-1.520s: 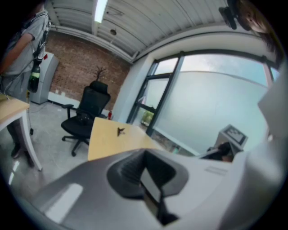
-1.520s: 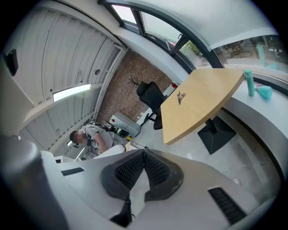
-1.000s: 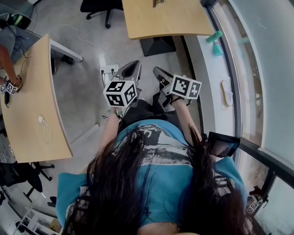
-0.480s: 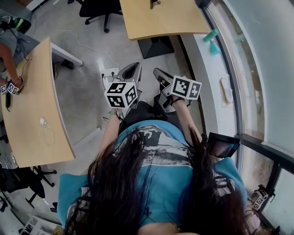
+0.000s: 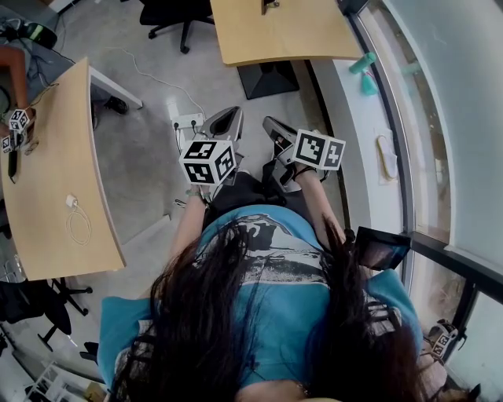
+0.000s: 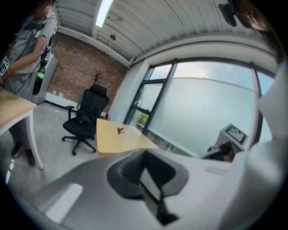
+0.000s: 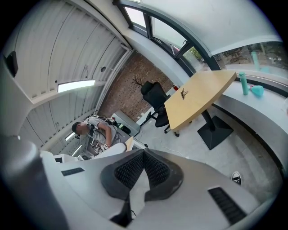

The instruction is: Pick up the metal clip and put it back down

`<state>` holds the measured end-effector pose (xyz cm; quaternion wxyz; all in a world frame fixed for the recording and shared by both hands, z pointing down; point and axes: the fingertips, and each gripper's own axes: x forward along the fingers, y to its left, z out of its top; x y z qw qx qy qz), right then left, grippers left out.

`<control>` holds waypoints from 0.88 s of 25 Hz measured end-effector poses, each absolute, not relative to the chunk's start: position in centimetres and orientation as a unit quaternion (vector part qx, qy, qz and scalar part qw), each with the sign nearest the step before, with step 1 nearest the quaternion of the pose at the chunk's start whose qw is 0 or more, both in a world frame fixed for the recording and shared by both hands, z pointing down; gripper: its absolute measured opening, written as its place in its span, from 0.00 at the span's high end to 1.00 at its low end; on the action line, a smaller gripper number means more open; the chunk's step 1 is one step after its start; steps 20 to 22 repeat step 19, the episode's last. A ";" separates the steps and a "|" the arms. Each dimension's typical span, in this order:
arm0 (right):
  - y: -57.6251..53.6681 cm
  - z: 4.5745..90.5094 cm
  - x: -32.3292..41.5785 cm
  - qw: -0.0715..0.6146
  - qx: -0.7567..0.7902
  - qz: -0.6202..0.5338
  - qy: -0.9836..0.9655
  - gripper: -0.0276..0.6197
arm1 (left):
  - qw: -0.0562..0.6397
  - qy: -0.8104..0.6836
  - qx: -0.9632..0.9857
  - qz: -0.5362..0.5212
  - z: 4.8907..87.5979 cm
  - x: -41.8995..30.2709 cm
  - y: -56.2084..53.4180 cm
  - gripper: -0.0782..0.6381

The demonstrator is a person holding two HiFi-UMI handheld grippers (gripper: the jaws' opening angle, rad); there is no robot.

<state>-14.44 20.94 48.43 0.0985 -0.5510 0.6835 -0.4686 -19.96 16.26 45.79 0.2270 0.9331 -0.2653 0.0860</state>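
Note:
The metal clip [image 5: 269, 5] is a small dark thing on the far wooden table [image 5: 291, 35], at the top edge of the head view. It shows tiny in the left gripper view [image 6: 119, 130] and in the right gripper view [image 7: 183, 93]. Both grippers are held close to my body over the floor, well short of that table. My left gripper [image 5: 228, 116] [image 6: 145, 155] has its jaws together with nothing between them. My right gripper [image 5: 271, 126] [image 7: 144, 152] is shut and empty too.
A long wooden table [image 5: 47, 173] at the left carries a white cable [image 5: 75, 224]; another person's hand with marker cubes [image 5: 17, 122] works there. A power strip [image 5: 187, 120] lies on the floor. A black chair [image 5: 169, 12] and a window sill with a teal bottle [image 5: 364, 63] flank the far table.
My two grippers have stayed where they were. The other person's hand at the left table has moved up and away along its edge.

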 end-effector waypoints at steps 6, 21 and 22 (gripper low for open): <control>21.0 48.5 -14.5 0.094 -0.550 -0.470 0.684 0.93 | 0.229 -0.270 0.932 0.083 45.7 -20.2 16.2 0.89; 21.2 48.6 -13.5 0.098 -0.554 -0.473 0.678 0.93 | 0.229 -0.265 0.933 0.087 45.6 -19.3 16.4 0.89; 21.2 48.6 -13.5 0.098 -0.554 -0.473 0.678 0.93 | 0.229 -0.265 0.933 0.087 45.6 -19.3 16.4 0.89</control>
